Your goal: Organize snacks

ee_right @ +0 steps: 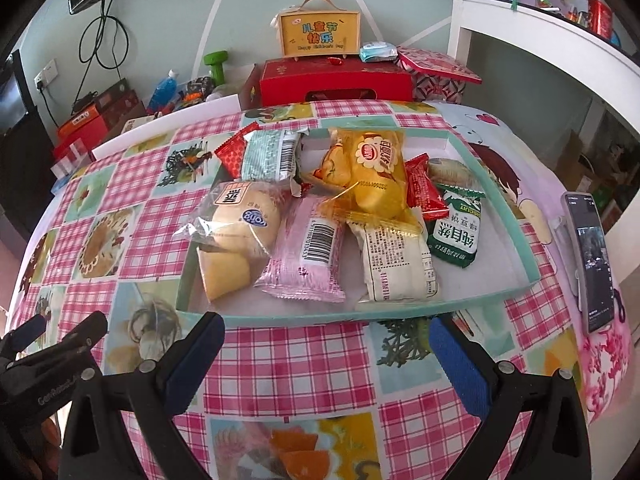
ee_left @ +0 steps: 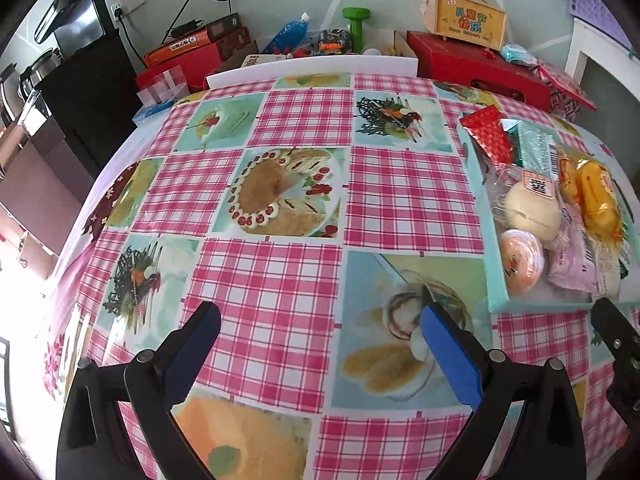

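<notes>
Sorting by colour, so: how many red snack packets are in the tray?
2 visible: one red foil packet at the tray's far-left corner, another red packet beside the green biscuit pack. More may be hidden underneath.

Pink-checked tablecloth (ee_right: 288, 364), teal-rimmed tray (ee_right: 496, 296), yellow, pink, green snack packets (ee_right: 376, 168).

Two wrist cameras, both low over the table and facing the far wall.

The left wrist view looks along its open fingers (ee_left: 320, 344) at bare tablecloth (ee_left: 280, 280), with the tray (ee_left: 480, 216) off to its right. The right wrist view sits close before the tray (ee_right: 400, 312), dead ahead of its fingers (ee_right: 326, 354). Both share the tray, tablecloth and yellow box (ee_left: 466, 20) beyond.
</notes>
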Demonstrator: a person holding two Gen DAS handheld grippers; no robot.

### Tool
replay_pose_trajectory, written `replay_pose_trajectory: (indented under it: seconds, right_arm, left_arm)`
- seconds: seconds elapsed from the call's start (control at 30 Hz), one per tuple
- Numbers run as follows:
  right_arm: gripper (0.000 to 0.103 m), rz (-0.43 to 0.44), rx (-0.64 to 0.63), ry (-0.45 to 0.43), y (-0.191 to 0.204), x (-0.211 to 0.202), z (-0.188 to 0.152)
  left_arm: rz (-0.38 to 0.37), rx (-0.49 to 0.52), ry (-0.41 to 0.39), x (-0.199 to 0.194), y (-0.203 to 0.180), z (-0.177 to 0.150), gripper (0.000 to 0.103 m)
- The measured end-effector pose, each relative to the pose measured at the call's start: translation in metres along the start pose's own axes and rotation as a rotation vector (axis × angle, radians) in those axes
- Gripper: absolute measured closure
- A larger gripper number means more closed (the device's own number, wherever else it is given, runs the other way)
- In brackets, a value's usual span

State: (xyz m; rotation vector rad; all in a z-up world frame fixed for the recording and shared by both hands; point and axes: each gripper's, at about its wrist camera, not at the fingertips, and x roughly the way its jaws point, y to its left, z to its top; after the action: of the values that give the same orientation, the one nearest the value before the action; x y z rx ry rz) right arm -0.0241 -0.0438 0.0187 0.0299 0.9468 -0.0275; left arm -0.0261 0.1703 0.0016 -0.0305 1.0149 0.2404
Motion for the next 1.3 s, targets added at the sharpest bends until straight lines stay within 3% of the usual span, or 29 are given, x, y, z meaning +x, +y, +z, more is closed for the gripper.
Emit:
replay_pose_trajectory:
  seconds: [1.3]
  right_arm:
    - [0.000, 0.009, 0.013, 0.036, -0.009, 0.019, 0.001]
  left_arm:
    - [-0.027, 0.007, 0.051, 0.015, -0.005, -0.001, 0.003]
